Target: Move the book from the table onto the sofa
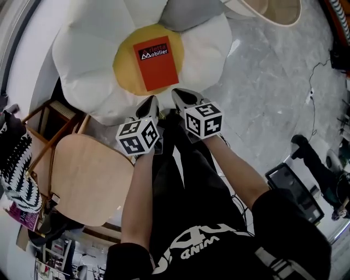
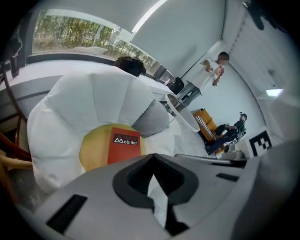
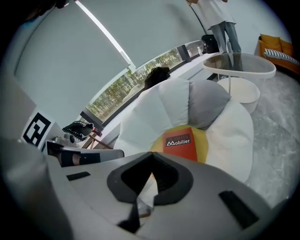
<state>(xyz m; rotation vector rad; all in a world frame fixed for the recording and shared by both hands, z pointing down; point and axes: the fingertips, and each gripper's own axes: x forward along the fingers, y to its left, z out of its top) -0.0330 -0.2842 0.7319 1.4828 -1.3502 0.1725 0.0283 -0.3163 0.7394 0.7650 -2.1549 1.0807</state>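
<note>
- Two tools are in my hands, the left tool (image 1: pixel 149 109) and the right tool (image 1: pixel 186 98), side by side and close to my body. Their tips sit at the near edge of the sofa (image 1: pixel 87 49).
- Both are closed with the jaws together. My left gripper view (image 2: pixel 152 157) and right gripper view (image 3: pixel 151 154) show nothing gripped.
- The book (image 1: pixel 156 63) lies flat on the sofa's yellow centre (image 1: pixel 126 71), clear of both tools, with white petals all round it.
- Its long axis runs almost straight away from me, with the near end leaning a little to my right. The dark title strip is at the far end, toward the grey cushion (image 1: pixel 186 13), and the print reads upright from my side.
- The book's near-right corner comes up to the rim of the yellow centre. Its left side has a wider band of yellow beside it.
- On my left, a wooden chair (image 1: pixel 87 175) stands just beside the sofa's near-left petal, so room is tight there.
- On my right, the grey marble floor (image 1: pixel 273 98) is open up to a round white surface (image 1: pixel 273 11) beyond the sofa.
</note>
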